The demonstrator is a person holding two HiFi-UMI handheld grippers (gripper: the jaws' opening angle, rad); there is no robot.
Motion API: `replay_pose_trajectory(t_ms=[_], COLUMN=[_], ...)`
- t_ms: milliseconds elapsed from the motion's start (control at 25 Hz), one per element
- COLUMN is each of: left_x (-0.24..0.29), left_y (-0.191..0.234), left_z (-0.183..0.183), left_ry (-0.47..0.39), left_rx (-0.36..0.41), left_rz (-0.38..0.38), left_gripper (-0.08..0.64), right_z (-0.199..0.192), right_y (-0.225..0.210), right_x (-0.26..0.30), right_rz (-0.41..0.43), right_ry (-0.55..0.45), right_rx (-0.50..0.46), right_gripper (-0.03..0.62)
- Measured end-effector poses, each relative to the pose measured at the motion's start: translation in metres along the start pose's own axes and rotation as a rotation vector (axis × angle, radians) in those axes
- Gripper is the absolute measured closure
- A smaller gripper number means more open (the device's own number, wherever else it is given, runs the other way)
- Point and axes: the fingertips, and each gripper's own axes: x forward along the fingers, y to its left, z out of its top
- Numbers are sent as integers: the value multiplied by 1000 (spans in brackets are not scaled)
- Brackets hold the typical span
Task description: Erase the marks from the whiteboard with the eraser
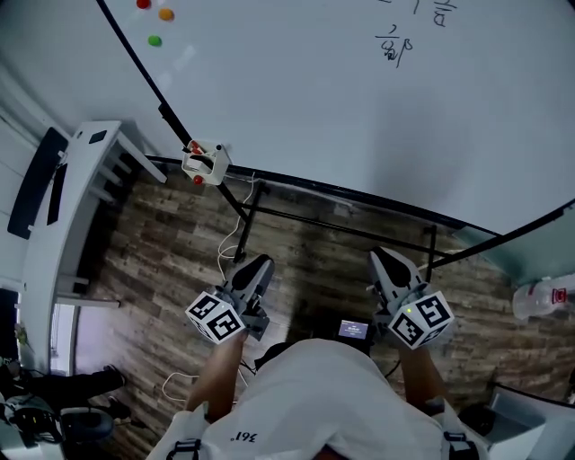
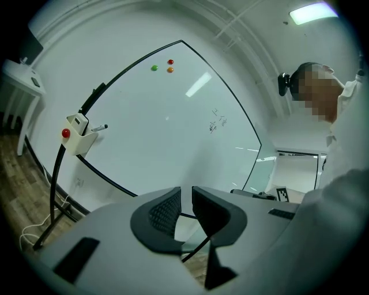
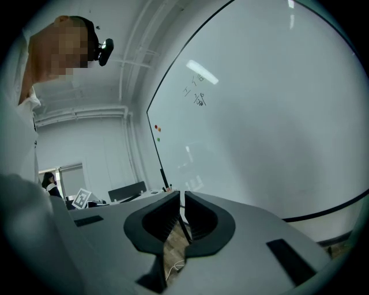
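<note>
The whiteboard (image 1: 359, 117) fills the top of the head view, with small black pen marks (image 1: 395, 47) high on it. These marks (image 2: 218, 122) also show in the left gripper view and the marks (image 3: 196, 92) in the right gripper view. A white holder (image 1: 205, 163) hangs on the board's lower left edge, and a marker pokes out of this holder (image 2: 78, 138). I cannot make out an eraser. My left gripper (image 1: 256, 268) is held low before the board, its jaws (image 2: 185, 196) slightly parted and empty. My right gripper (image 1: 386, 262) has its jaws (image 3: 183, 199) closed together with nothing in them.
A white desk (image 1: 81, 198) stands at the left. The board's black stand (image 1: 269, 216) and white cables (image 1: 229, 247) lie on the wooden floor between me and the board. Coloured magnets (image 1: 154, 27) sit on the board's top left. A spray bottle (image 1: 544, 298) is at the right.
</note>
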Motion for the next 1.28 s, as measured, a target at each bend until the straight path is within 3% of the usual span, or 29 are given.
replay_pose_trajectory(t_ms=[400, 720, 1000, 1280], left_x=[22, 43, 44, 29], left_y=[1, 19, 55, 110], left_z=[-4, 4, 26, 55], left_ry=[-5, 12, 17, 23], left_rx=[16, 30, 75, 101], left_rz=[62, 70, 69, 150], left_gripper=[511, 511, 506, 474], right_z=[-2, 3, 2, 7], right_y=[-28, -40, -37, -14], right_x=[-8, -12, 6, 40], right_rz=[16, -29, -70, -76], right_ry=[-1, -22, -35, -20], right_rx=[18, 23, 32, 21], right_gripper=[566, 566, 566, 566])
